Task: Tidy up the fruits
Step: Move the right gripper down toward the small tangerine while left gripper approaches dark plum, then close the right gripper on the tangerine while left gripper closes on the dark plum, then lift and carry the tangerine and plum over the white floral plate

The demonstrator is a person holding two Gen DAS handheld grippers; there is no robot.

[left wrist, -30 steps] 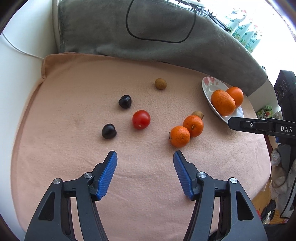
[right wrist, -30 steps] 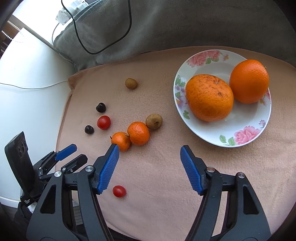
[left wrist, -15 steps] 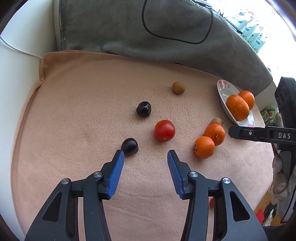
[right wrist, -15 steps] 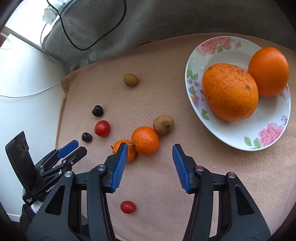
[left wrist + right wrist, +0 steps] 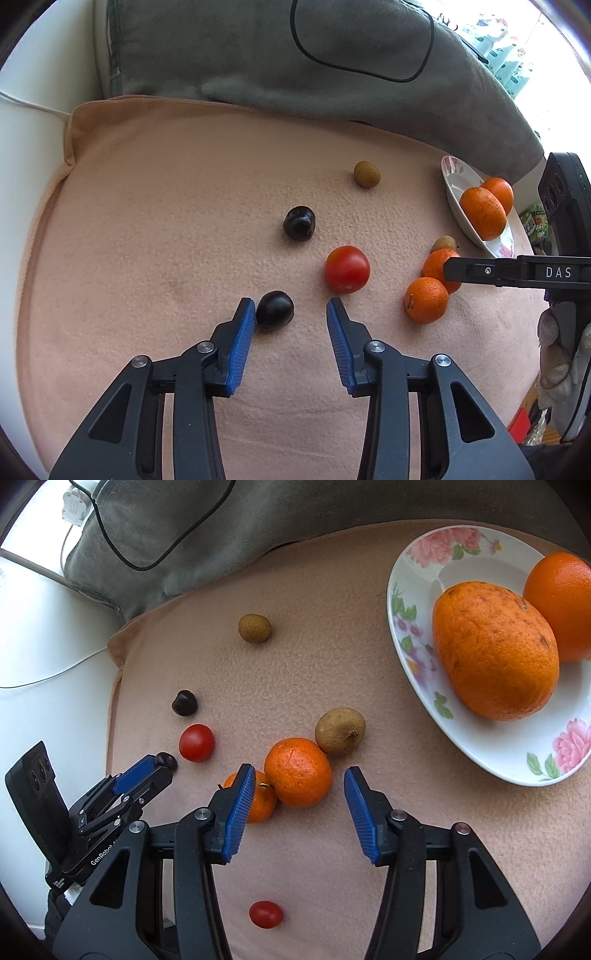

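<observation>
Only a small part of the sorting looks done. The flowered plate [image 5: 417, 590] at the right holds two big oranges [image 5: 495, 650], which touch each other, and nothing else is on it. Everything else lies loose on the peach blanket [image 5: 147, 221] that covers the tabletop.

Left to gather, as far as the views show: two small tangerines [image 5: 299, 771] touching side by side, a brown fruit [image 5: 340, 731] pressed against the farther one, a second brown fruit [image 5: 255, 627] alone near the grey cushion [image 5: 221, 48], a round tomato [image 5: 347, 269], two dark cherries, and a little oval tomato [image 5: 266, 914] close to the near edge, below the right gripper in its own view.

The left gripper [image 5: 291, 308] is closing its jaws around the nearer dark cherry [image 5: 275, 308]. The cherry sits between the pads, right against the left pad, while the right pad stands clear of it, so it is not gripped yet. The other cherry [image 5: 299, 223] lies farther off, apart from the tomato.

The right gripper [image 5: 299, 779] hangs partly open and empty over the tangerine pair; the larger tangerine shows between its pads with a gap on the right side, so nothing is gripped there either.

My judgement is that this is an early stage: two pick-ups are being set up, none is completed, and eight loose pieces await a place
</observation>
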